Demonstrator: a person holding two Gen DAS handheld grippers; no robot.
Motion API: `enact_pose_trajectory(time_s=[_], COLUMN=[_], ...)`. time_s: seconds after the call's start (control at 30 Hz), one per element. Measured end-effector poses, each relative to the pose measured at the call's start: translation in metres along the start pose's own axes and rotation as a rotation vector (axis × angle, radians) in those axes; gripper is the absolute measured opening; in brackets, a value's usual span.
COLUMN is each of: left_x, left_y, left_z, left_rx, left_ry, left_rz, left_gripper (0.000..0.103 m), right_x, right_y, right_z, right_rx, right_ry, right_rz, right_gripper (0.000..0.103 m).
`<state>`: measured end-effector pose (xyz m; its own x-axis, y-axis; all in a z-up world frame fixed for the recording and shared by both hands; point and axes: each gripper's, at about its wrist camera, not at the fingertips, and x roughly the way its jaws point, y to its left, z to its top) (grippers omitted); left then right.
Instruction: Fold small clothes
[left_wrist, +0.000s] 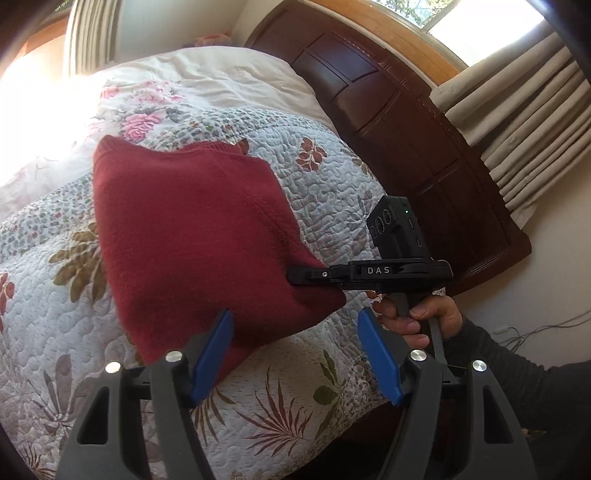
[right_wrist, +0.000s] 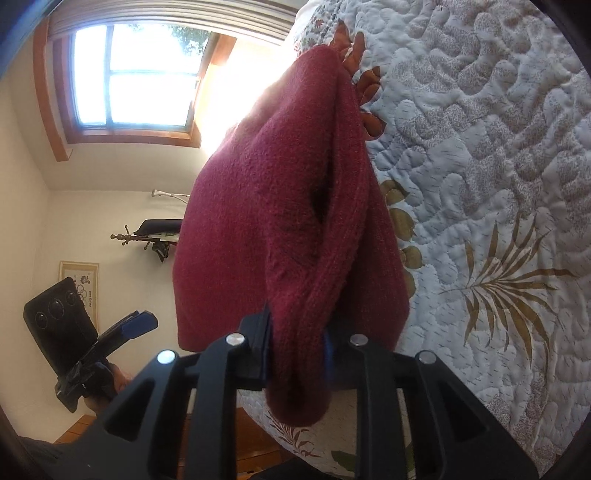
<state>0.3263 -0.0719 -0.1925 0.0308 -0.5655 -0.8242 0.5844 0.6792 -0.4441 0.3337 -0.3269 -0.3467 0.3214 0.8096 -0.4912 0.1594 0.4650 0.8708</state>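
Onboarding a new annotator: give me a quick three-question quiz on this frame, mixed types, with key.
1. True or false: the right gripper is shut on the red sweater.
2. The left gripper is: A) shut on the sweater, B) open, beside the sweater's near edge, C) out of view.
3. Fill in: the sweater lies on a floral ____ over the bed.

Key
1. True: in the left wrist view its fingers pinch the sweater's corner.
2. B: the blue pads stand wide apart, holding nothing.
3. quilt
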Motion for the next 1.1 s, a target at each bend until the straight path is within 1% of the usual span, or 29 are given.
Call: enact_pose_trajectory(time_s=[0.03, 0.1, 0.13, 0.17, 0.23, 0.27, 0.33, 0.43, 0.47, 0.5, 0.57, 0.6, 0.7, 0.77, 0.8, 0.83, 0.9, 0.93, 1.0, 1.1], left_x=[0.008, 0.025, 0.032, 0.036, 0.04, 0.041, 0.041, 0.038, 0.038, 0.038, 0.041, 0.043, 0.046, 0.045, 0.044, 0.042, 0.032, 0.022, -0.004, -0.035], left_y=[0.002, 0.011, 0.017, 0.021, 0.024, 0.026, 0.026, 0.027, 0.028, 0.029, 0.033, 0.035, 0.04, 0.043, 0.043, 0.041, 0.034, 0.03, 0.022, 0.031], left_z=[0.0, -0.005, -0.009, -0.013, -0.022, -0.024, -0.027, -0.027, -0.027, -0.028, -0.028, -0.029, -0.03, -0.031, -0.031, -0.031, -0.029, -0.026, -0.018, 0.002], left_rx=[0.001, -0.02, -0.035, -0.042, -0.05, -0.056, -0.067, -0.073, -0.074, -0.076, -0.085, -0.094, -0.12, -0.138, -0.144, -0.148, -0.164, -0.166, -0.151, -0.188], left_ry=[0.025, 0.075, 0.097, 0.108, 0.111, 0.109, 0.102, 0.094, 0.093, 0.093, 0.097, 0.099, 0.087, 0.071, 0.066, 0.064, 0.059, 0.044, -0.019, -0.121], left_rz=[0.008, 0.041, 0.041, 0.038, 0.028, 0.023, 0.018, 0.015, 0.015, 0.017, 0.019, 0.019, 0.007, -0.005, -0.01, -0.011, -0.026, -0.048, -0.078, -0.157], left_gripper=[0.07, 0.07, 0.069, 0.069, 0.07, 0.07, 0.07, 0.07, 0.07, 0.07, 0.07, 0.07, 0.07, 0.07, 0.07, 0.07, 0.07, 0.07, 0.07, 0.071], right_x=[-0.002, -0.015, -0.023, -0.031, -0.039, -0.039, -0.031, -0.014, -0.006, -0.004, 0.006, 0.005, -0.004, -0.001, 0.006, 0.015, 0.033, 0.032, 0.016, -0.017], right_y=[-0.001, -0.003, -0.002, 0.0, 0.011, 0.016, 0.02, 0.009, 0.007, -0.001, 0.005, 0.015, 0.044, 0.039, 0.029, 0.013, -0.003, -0.005, -0.004, 0.008], right_z=[0.001, 0.002, 0.005, 0.011, 0.029, 0.04, 0.066, 0.099, 0.107, 0.114, 0.125, 0.127, 0.127, 0.132, 0.135, 0.139, 0.139, 0.138, 0.133, 0.11], right_rx=[-0.001, -0.01, -0.01, -0.007, -0.03, -0.041, -0.052, -0.048, -0.046, -0.048, -0.084, -0.125, -0.225, -0.227, -0.204, -0.182, -0.164, -0.158, -0.129, -0.146], right_ry=[-0.006, -0.028, -0.05, -0.08, -0.13, -0.152, -0.153, -0.133, -0.12, -0.105, -0.09, -0.114, -0.203, -0.24, -0.23, -0.199, -0.148, -0.155, -0.187, -0.245], right_rz=[-0.006, -0.052, -0.074, -0.074, -0.07, -0.094, -0.119, -0.172, -0.175, -0.168, -0.184, -0.208, -0.203, -0.24, -0.265, -0.284, -0.301, -0.298, -0.254, -0.197], right_gripper=[0.028, 0.052, 0.055, 0.055, 0.055, 0.058, 0.06, 0.06, 0.06, 0.058, 0.012, 0.01, 0.008, 0.008, 0.008, 0.008, 0.017, 0.019, 0.021, 0.024])
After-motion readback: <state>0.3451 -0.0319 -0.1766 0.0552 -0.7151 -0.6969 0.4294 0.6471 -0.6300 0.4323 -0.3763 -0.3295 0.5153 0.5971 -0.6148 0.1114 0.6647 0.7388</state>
